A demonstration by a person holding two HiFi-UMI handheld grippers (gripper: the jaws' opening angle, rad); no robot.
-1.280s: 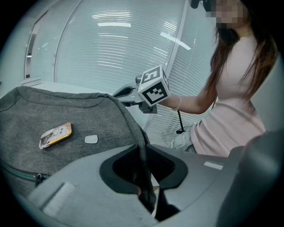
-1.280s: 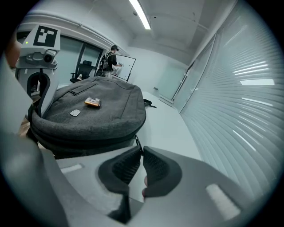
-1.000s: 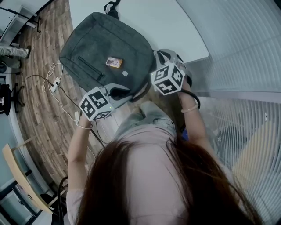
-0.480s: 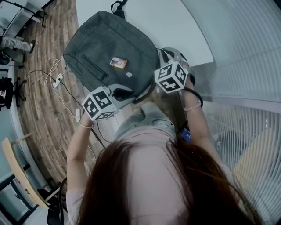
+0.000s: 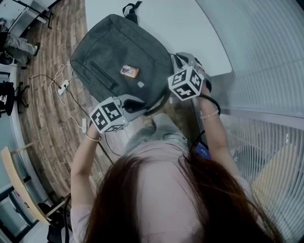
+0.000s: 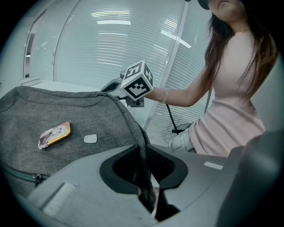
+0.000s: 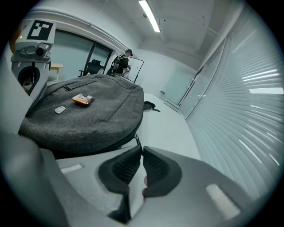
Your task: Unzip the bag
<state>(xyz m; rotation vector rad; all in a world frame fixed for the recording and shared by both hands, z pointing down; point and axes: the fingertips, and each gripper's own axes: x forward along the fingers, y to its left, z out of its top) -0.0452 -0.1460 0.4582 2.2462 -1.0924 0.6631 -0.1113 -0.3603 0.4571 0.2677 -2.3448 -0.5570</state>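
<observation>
A grey backpack (image 5: 118, 52) lies flat on the white table (image 5: 190, 28), with an orange tag (image 5: 129, 71) on its front. My left gripper (image 5: 137, 102) is shut on the near edge of the bag; in the left gripper view a fold of grey fabric (image 6: 143, 146) runs between its jaws (image 6: 144, 157). My right gripper (image 5: 173, 60) is at the bag's right side. In the right gripper view its jaws (image 7: 142, 153) are closed on the small metal zipper pull (image 7: 138, 142), beside the bag (image 7: 88, 115).
A carry handle (image 5: 130, 8) sticks out at the bag's far end. White cables and a power strip (image 5: 59, 88) lie on the wooden floor at left. A slatted glass wall (image 5: 266, 71) runs along the right. A person (image 7: 125, 60) stands far off.
My right gripper has crept a little farther along the bag's right edge, away from the person. The left gripper keeps its hold in the same spot.
</observation>
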